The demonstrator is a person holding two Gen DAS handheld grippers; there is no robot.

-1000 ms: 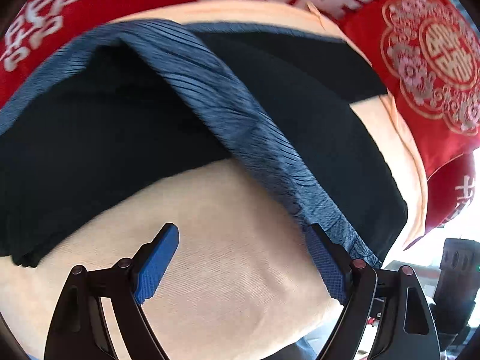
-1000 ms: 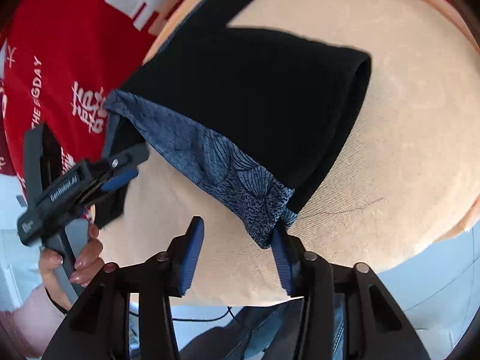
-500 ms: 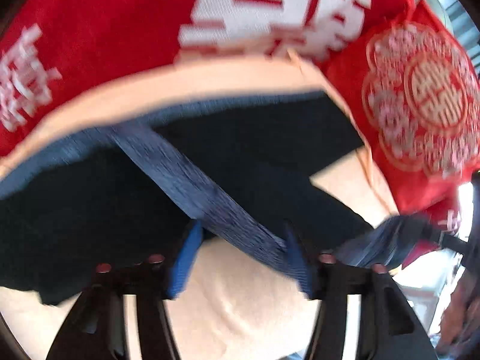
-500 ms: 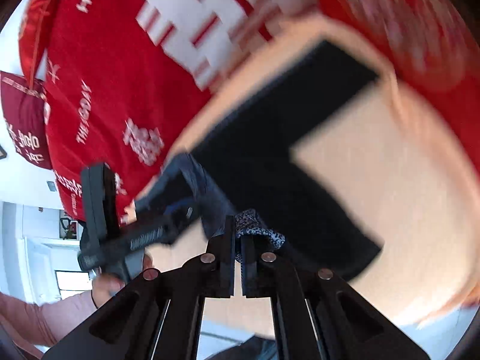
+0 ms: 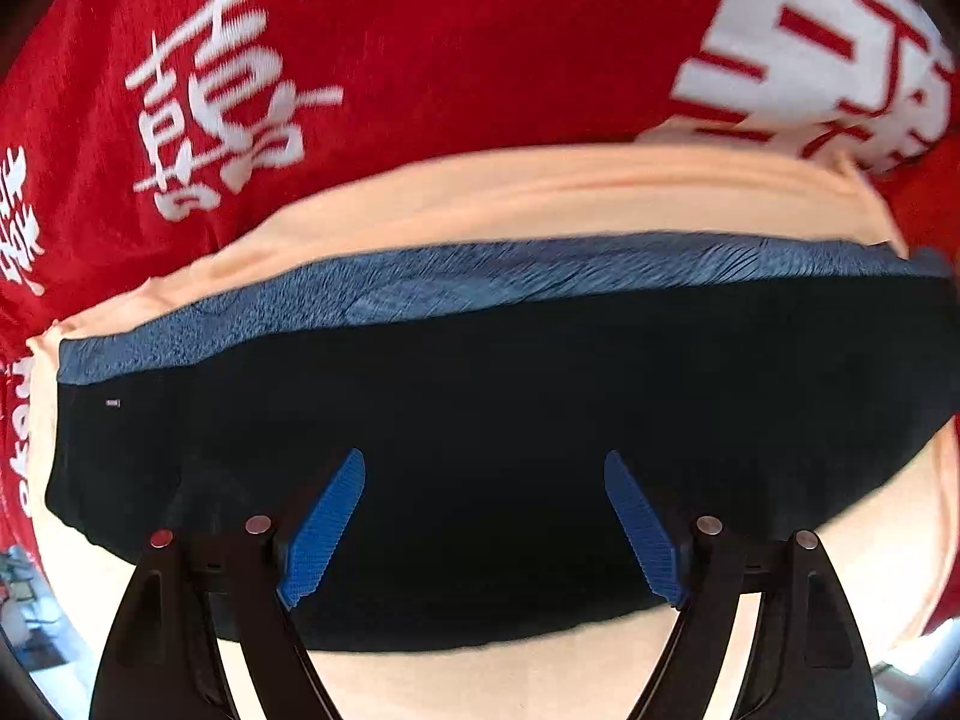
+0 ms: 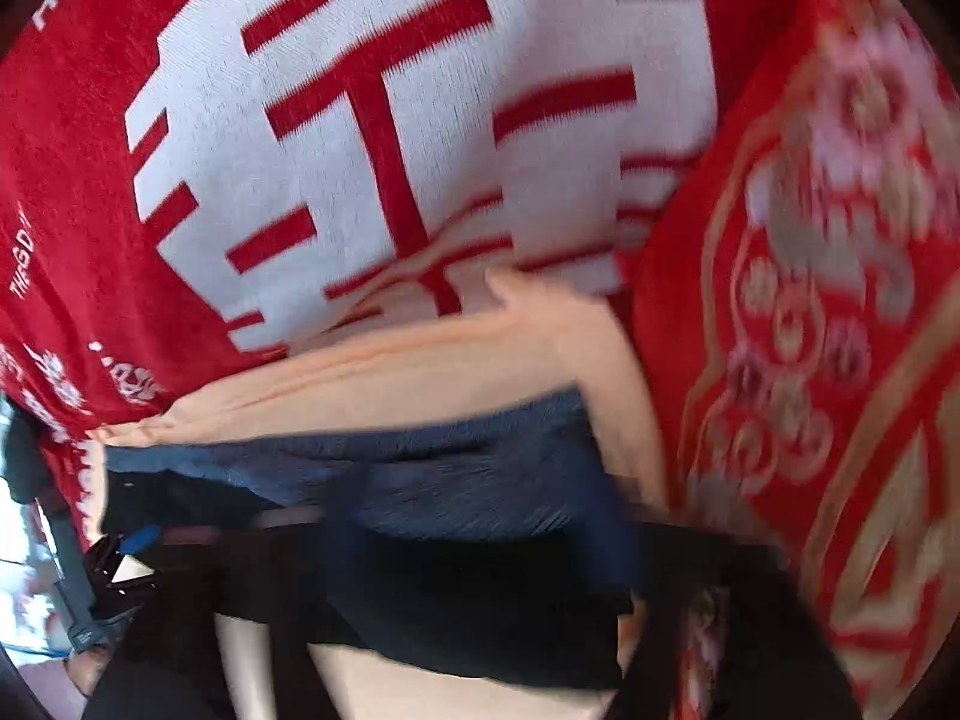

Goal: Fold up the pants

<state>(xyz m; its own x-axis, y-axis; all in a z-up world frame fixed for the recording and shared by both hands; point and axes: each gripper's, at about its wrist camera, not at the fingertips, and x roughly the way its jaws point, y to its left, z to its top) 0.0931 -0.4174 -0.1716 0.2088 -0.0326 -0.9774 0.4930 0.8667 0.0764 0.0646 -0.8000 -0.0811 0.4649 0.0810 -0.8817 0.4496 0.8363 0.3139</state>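
Since the earlier frames the lifted hem has been carried over and released. Left hand-held gripper (image 5: 483, 519) — spread, empty, over the pants (image 5: 480, 420); right hand-held gripper's state cannot be told through blur. Pants lie folded on the peach cushion (image 5: 540, 192) — one fold done, possibly another left.

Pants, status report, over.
Left gripper open, fingers spread over the cloth. Right gripper: blurred, cannot tell. Pants lie folded on the peach cushion, blue band along the far edge. Red pillows behind.
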